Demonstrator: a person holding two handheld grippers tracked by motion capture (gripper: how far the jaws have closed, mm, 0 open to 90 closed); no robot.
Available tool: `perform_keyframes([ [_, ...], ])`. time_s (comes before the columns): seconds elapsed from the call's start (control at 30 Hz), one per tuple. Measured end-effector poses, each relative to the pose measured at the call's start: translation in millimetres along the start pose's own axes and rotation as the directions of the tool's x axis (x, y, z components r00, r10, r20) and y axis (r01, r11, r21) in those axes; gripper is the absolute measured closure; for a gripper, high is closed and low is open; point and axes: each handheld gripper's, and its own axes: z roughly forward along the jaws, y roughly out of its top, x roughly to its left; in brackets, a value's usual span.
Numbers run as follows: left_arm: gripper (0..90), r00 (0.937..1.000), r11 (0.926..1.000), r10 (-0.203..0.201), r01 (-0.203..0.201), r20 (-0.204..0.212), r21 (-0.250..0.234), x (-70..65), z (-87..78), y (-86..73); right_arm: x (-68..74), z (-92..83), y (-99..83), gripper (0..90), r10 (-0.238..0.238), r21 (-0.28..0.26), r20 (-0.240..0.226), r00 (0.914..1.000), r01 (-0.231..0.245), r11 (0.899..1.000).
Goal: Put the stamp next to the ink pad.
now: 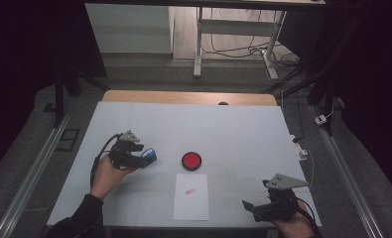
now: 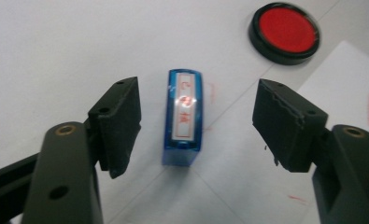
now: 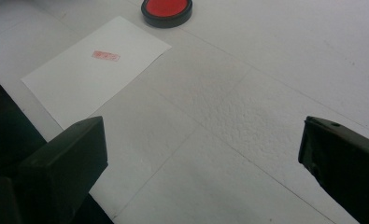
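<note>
left hand-held gripper (image 2: 196, 126): jaws parted, with the blue stamp (image 2: 183, 116) lying on the table (image 2: 56, 42) in the gap between them. neither pad touches it; clear space on both sides. the stamp lies on its side, white label with red characters facing up.

high view: left hand-held gripper (image 1: 145, 157) at the left of the table (image 1: 243, 129), blue stamp (image 1: 150, 154) at its tip. round red ink pad (image 1: 191, 160) just to the right of the stamp, apart from it. white sheet of paper (image 1: 191, 197) lies near the ink pad, toward the table's front edge, bearing a small red imprint (image 1: 190, 191).

right hand-held gripper (image 3: 201, 154): jaws wide, nothing between them, over bare table at the front right corner, well apart from the stamp.
</note>
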Motion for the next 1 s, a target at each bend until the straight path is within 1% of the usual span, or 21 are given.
perform_keyframes([
  [0.07, 29.2, 0.9999, 1.0, -0.002, 0.002, 0.014, -0.004, -2.0, -3.3, 0.7, 0.0, 0.1, -0.1, 1.2, 0.001, -0.002, -0.002, 1.0, -0.001, 1.0],
  [0.23, 21.6, 0.9997, 1.0, 0.005, -0.005, 0.023, 0.0, -7.1, -9.7, 0.2, -0.2, 0.0, -0.2, 1.2, -0.001, -0.005, -0.003, 1.0, 0.001, 1.0],
  [0.3, 19.7, 0.9995, 0.9999, -0.006, 0.006, 0.032, -0.008, -8.9, -12.7, -0.3, -0.3, -0.1, -0.2, 1.2, -0.004, -0.005, -0.005, 1.0, 0.004, 1.0],
  [0.37, 15.5, 0.9993, 0.9998, -0.012, 0.013, 0.034, -0.016, -11.5, -16.9, -0.4, -0.3, -0.1, -0.2, 1.2, -0.001, -0.006, -0.006, 1.0, 0.001, 1.0],
  [0.47, 12.6, 0.999, 0.9992, -0.021, 0.022, 0.039, -0.033, -14.7, -22.5, -1.2, -0.7, -0.1, -0.3, 1.2, 0.0, -0.007, -0.007, 1.0, 0.0, 1.0],
  [0.7, 7.9, 0.9969, 0.9977, -0.043, 0.046, 0.066, -0.049, -22.5, -32.3, -7.7, -2.2, -0.2, -0.2, 1.1, 0.011, -0.01, -0.019, 0.9998, -0.011, 1.0],
  [0.83, 5.9, 0.9979, 0.9981, -0.042, 0.044, 0.048, -0.043, -27.9, -39.8, -14.3, -3.4, -0.8, -0.4, 0.0, 0.021, -0.013, -0.023, 0.9995, -0.021, 1.0],
  [1.0, 5.1, 0.9959, 0.9954, -0.061, 0.066, 0.068, -0.07, -31.0, -52.6, -24.7, -4.5, -0.9, -0.4, 0.0, 0.036, -0.017, -0.022, 0.9991, -0.036, 0.999],
])
